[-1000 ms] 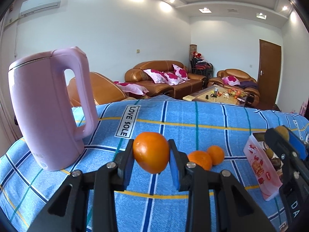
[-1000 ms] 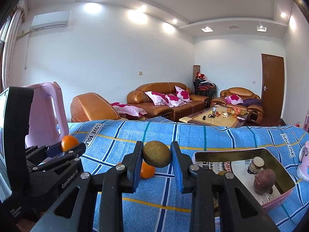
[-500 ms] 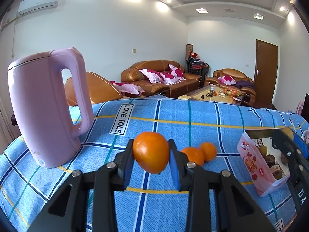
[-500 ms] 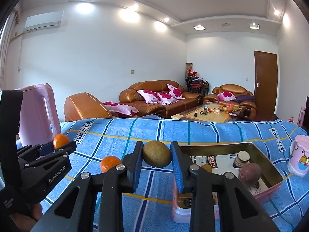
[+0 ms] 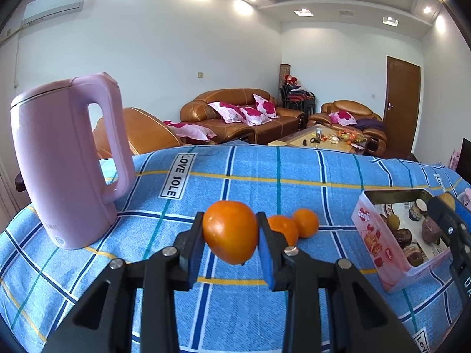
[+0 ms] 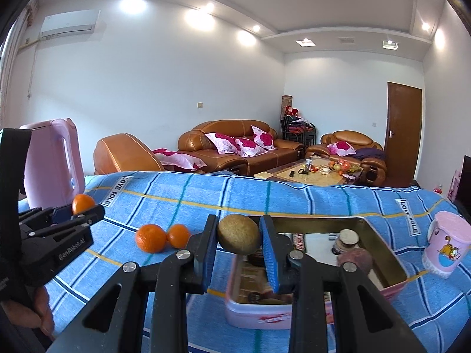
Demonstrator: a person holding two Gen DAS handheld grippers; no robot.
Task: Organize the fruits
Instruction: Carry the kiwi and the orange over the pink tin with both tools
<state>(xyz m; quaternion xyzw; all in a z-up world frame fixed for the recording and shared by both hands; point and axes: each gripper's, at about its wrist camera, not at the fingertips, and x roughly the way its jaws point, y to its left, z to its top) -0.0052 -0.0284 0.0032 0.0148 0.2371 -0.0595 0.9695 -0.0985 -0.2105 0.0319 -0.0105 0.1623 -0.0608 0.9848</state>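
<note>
My left gripper (image 5: pixel 231 236) is shut on an orange (image 5: pixel 230 232) and holds it above the blue checked cloth. Two more oranges (image 5: pixel 294 226) lie on the cloth just behind it; they also show in the right wrist view (image 6: pixel 162 236). My right gripper (image 6: pixel 239 235) is shut on a brown kiwi (image 6: pixel 239 234) and holds it over the left end of the pink tin box (image 6: pixel 394 285). The box (image 5: pixel 371 235) holds several dark fruits and a small jar. The left gripper with its orange shows at the left of the right wrist view (image 6: pixel 81 207).
A tall pink kettle (image 5: pixel 64 158) stands on the cloth at the left. A pink cup (image 6: pixel 446 245) stands to the right of the box. Sofas and a coffee table lie beyond the table's far edge.
Both grippers have moved right with their fruit. The right gripper and kiwi now sit over the box's left end. The box has come further into the left wrist view.
</note>
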